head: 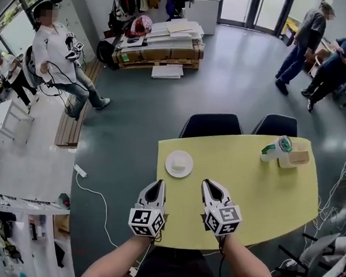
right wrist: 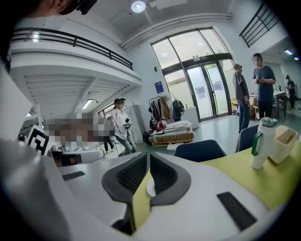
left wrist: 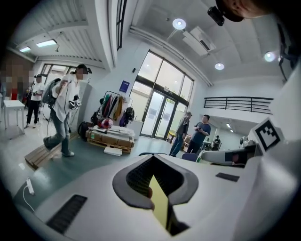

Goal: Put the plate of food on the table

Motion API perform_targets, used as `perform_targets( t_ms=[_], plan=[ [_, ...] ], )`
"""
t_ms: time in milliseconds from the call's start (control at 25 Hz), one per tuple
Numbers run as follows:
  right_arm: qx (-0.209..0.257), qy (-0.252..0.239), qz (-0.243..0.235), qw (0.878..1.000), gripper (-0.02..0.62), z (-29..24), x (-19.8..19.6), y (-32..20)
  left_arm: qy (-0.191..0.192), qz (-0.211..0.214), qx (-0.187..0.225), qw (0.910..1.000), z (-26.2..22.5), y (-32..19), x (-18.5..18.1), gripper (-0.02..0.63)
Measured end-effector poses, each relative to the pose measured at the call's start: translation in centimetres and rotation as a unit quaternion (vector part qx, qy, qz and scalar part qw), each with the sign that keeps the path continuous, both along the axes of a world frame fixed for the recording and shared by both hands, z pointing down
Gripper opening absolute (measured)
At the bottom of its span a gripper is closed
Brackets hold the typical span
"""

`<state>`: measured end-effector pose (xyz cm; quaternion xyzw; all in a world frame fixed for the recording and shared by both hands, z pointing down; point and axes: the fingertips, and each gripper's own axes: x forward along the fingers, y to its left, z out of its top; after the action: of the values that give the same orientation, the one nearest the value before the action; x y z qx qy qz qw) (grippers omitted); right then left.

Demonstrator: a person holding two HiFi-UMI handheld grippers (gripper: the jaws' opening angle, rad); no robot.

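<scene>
The yellow table (head: 256, 197) is carrying a white plate (head: 179, 164) near its left edge, while a white bottle with a green handle (head: 275, 149) is standing just beside a beige container (head: 294, 158) at the far right.

Head view: high above the near edge, facing steeply down on the yellow table (head: 263, 192). 2 gripper views: low, close behind their jaws, facing far glass doors (left wrist: 157, 113). Shared by all 3: pallet stack (head: 157, 50).

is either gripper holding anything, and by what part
Nothing is held: the left gripper and the right gripper are both shut and empty, and the plate sits on the table, apart from them.
</scene>
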<state>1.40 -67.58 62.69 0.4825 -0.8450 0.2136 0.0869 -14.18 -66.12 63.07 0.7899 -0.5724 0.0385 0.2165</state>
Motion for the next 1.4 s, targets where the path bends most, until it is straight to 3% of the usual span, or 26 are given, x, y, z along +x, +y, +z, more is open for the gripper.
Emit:
perform_targets(
  t_ms=[520,920,1400],
  plan=[
    [0.068,0.040,-0.025,0.997,0.025,-12.3,-2.0,3.7,-0.033,0.049,0.074,0.9955,-13.0,3.6,0.4,0.008],
    [0.101,0.030,-0.023,0.994,0.020,-16.2,-1.6,6.7,-0.014,0.056,0.086,0.9946,-15.4,7.5,0.4,0.008],
    [0.112,0.048,-0.046,0.992,0.014,-16.8,-3.8,9.4,-0.003,0.052,0.078,0.9956,-15.1,9.8,-1.2,0.008]
  ],
)
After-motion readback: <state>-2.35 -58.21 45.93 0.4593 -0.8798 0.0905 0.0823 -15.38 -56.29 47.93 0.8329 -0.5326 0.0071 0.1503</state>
